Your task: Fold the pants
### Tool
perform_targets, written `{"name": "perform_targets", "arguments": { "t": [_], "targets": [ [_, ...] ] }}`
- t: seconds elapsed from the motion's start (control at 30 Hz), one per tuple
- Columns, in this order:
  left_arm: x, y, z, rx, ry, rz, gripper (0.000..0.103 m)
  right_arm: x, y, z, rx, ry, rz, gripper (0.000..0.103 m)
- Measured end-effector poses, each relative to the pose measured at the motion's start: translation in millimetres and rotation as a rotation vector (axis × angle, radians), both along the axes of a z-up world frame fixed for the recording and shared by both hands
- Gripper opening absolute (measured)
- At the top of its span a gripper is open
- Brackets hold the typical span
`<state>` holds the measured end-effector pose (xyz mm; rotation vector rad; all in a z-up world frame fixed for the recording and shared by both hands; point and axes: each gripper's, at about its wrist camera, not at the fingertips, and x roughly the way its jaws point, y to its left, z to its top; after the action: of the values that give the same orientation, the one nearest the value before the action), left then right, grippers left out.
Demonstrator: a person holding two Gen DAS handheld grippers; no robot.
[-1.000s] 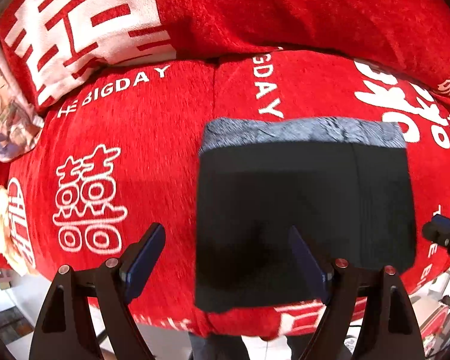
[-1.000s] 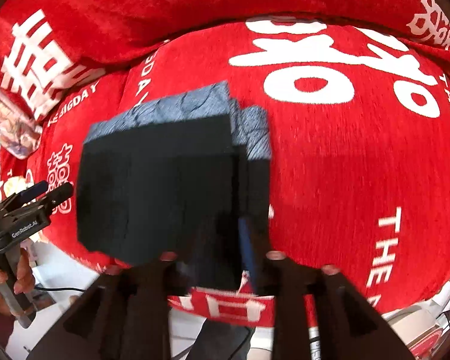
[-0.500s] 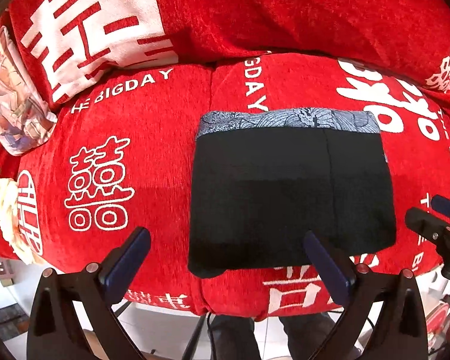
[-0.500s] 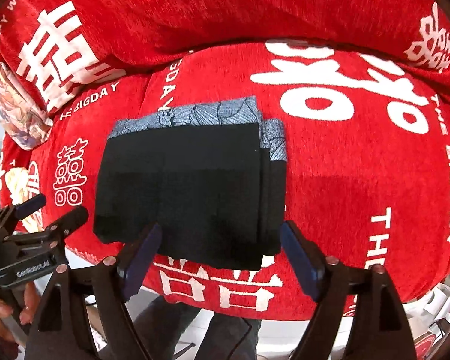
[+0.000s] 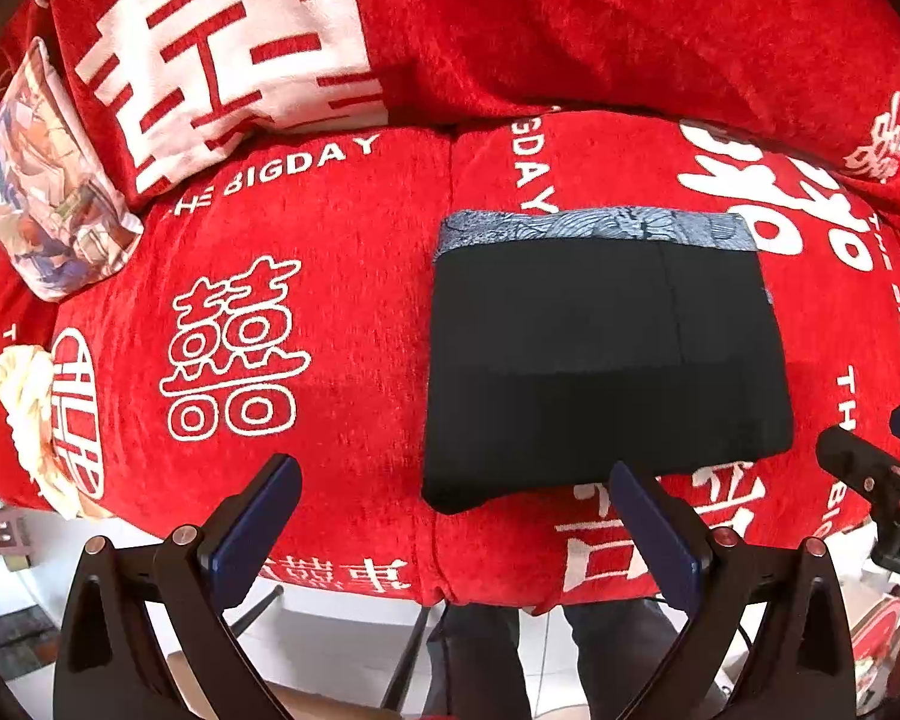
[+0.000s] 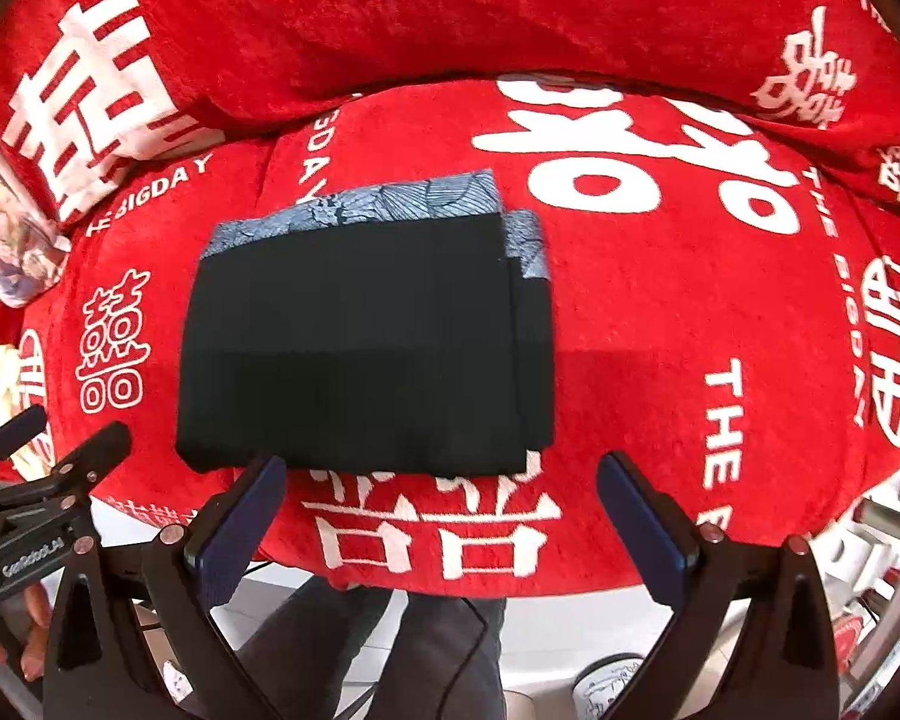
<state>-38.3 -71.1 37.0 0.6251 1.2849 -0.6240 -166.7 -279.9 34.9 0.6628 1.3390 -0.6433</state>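
**A:** At that moment your left gripper [image 5: 450, 516] stood wide apart with nothing between its pads; it hung above the near edge of the sofa seat [image 5: 342, 312], with the pants just ahead and to its right.

**B:** And the right one?

**A:** Your right gripper [image 6: 438, 510] had its jaws opening, also empty. The near edge of the pants [image 6: 360, 348] sat just beyond its fingertips, touching neither pad.

**B:** So where were the pants?

**A:** They lay flat on the red cover, folded into a compact black rectangle, with the blue-grey patterned waistband [image 5: 594, 228] along the far edge. On the right side you could see stacked layers stepping out slightly, so the edges were not perfectly flush.

**B:** Was anything left to do?

**A:** I'd judge the folding was essentially finished, since you had let go with both tools. At most you could have squared up that offset right edge or smoothed the top.
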Motion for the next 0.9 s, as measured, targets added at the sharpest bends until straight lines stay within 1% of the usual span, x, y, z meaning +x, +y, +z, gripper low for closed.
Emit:
{"name": "perform_targets", "arguments": {
  "t": [0.2,0.4,0.9],
  "targets": [
    [-11.4,3.3,10.7,-0.016,-0.003,-0.038,0.103,0.0,8.9,18.3,-0.056,0.026,0.004,0.103],
    [-14.5,6.3,21.5,-0.035,-0.007,-0.044,0.103,1.6,19.3,32.7,-0.094,0.026,0.026,0.103],
    [-13.3,7.5,42.1,-0.069,-0.039,-0.048,0.103,2.8,29.9,53.4,-0.136,0.008,0.027,0.103]
  ]
}}
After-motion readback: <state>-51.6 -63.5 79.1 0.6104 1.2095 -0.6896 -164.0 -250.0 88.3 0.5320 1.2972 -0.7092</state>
